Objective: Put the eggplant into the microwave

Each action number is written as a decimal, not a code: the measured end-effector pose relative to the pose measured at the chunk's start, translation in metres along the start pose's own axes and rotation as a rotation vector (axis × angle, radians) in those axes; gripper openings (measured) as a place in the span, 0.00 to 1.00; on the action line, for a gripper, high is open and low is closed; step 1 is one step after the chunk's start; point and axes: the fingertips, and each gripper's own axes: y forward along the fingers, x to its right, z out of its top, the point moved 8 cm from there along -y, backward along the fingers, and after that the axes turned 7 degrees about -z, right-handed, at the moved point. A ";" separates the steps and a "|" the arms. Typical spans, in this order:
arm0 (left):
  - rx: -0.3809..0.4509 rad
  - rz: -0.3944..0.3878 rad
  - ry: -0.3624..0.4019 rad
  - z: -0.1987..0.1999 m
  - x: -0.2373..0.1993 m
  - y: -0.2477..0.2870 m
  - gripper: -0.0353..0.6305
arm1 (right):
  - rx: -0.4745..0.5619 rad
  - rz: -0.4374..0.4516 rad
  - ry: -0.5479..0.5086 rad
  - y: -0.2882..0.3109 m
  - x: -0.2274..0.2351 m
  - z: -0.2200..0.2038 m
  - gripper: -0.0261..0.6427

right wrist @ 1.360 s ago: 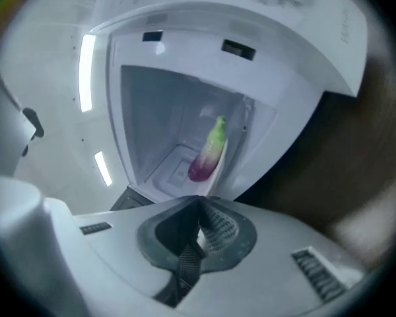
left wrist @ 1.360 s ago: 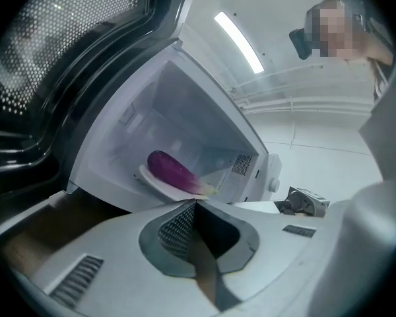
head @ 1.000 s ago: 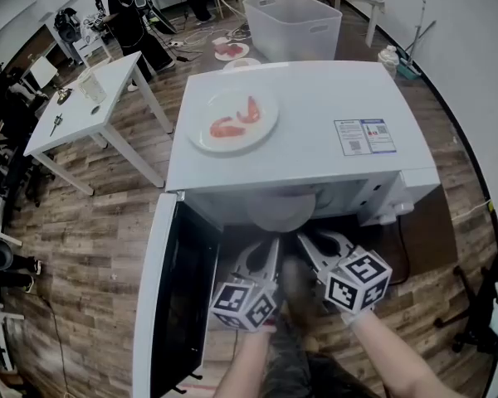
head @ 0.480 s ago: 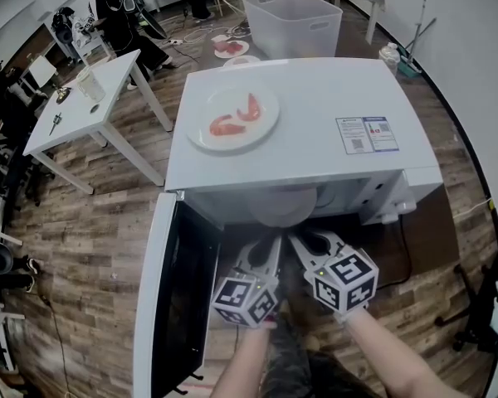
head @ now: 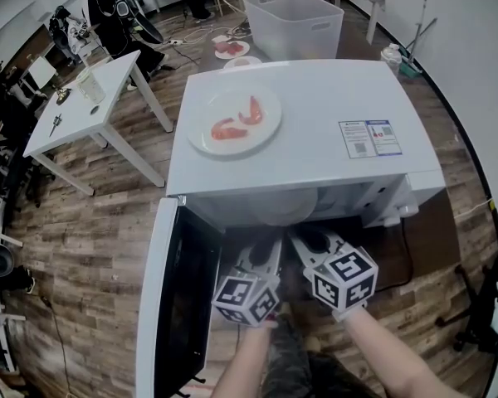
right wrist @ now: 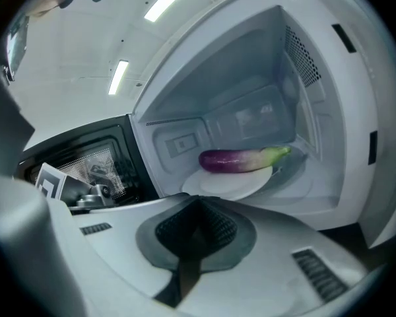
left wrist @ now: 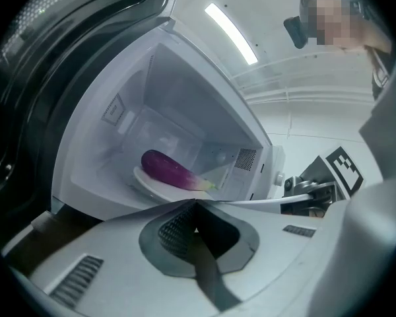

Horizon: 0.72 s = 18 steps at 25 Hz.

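A sticker (head: 369,137) with a blue top and little square codes sits on the white microwave (head: 299,98), but its words are too small to read. The purple eggplant (right wrist: 241,160) lies on a white plate (right wrist: 224,183) inside the microwave, a little way in front of the left hand-held gripper (left wrist: 195,203) and the right hand-held gripper (right wrist: 198,200). Both have their jaws pressed together and hold nothing. The door (head: 170,297) stands open. The floor (head: 91,239) is wood, and a small white surface (head: 83,110) stands nearby.

Right gripper (head: 305,239) has edged toward left gripper (head: 268,244).
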 end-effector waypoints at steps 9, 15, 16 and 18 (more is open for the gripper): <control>0.001 0.004 -0.009 0.002 -0.005 0.004 0.05 | 0.003 -0.012 0.019 0.006 0.004 0.003 0.04; 0.001 0.007 -0.015 0.003 -0.008 0.007 0.05 | 0.005 -0.016 0.030 0.012 0.006 0.006 0.04; 0.001 0.007 -0.016 0.004 -0.008 0.007 0.05 | 0.005 -0.018 0.032 0.012 0.006 0.007 0.04; 0.000 0.007 -0.016 0.004 -0.009 0.007 0.05 | 0.007 -0.021 0.036 0.014 0.006 0.007 0.04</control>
